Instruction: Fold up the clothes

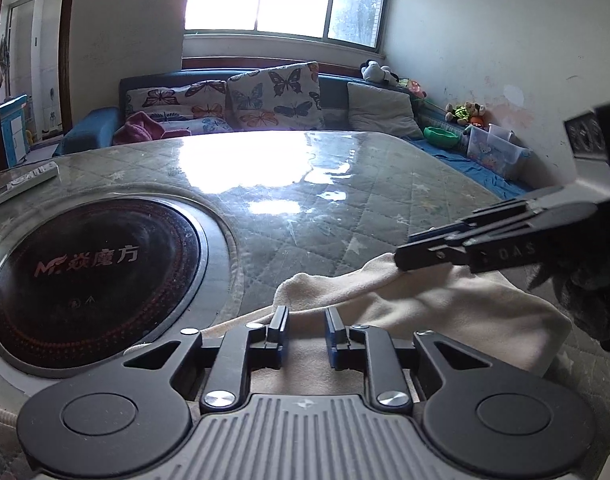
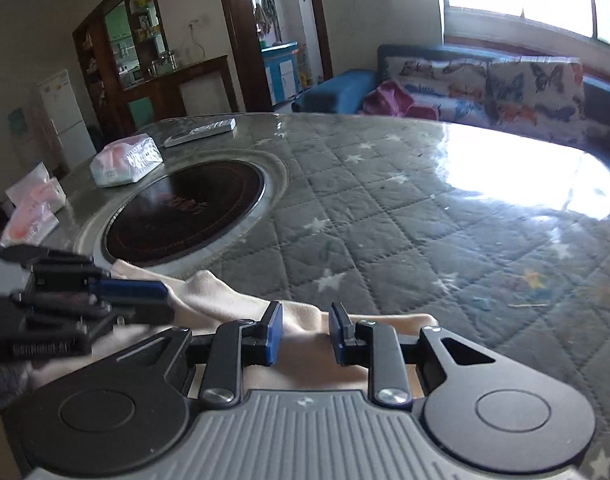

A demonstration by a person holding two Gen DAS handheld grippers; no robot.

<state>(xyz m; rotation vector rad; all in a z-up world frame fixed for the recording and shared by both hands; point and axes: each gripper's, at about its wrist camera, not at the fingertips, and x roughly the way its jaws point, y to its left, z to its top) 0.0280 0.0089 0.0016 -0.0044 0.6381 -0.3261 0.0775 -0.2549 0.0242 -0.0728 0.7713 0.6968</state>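
Note:
A cream cloth (image 1: 445,312) lies rumpled on the quilted table top, at its near edge beside the round cooktop. My left gripper (image 1: 305,322) hangs just over the cloth's near part. Its jaws stand apart, the cloth shows flat in the gap and the pads do not press it. My right gripper (image 1: 403,248) reaches in from the right with its tips at a raised fold of the cloth. In the right wrist view the right gripper (image 2: 305,330) also shows a clear gap over the cloth (image 2: 225,300). The left gripper (image 2: 161,296) sits at that view's left.
A black round cooktop (image 1: 93,276) is set into the table (image 1: 305,200) on the left. A remote control (image 2: 201,132), a tissue pack (image 2: 125,160) and plastic bags (image 2: 33,204) lie beyond it. A sofa with butterfly cushions (image 1: 273,96) stands behind the table.

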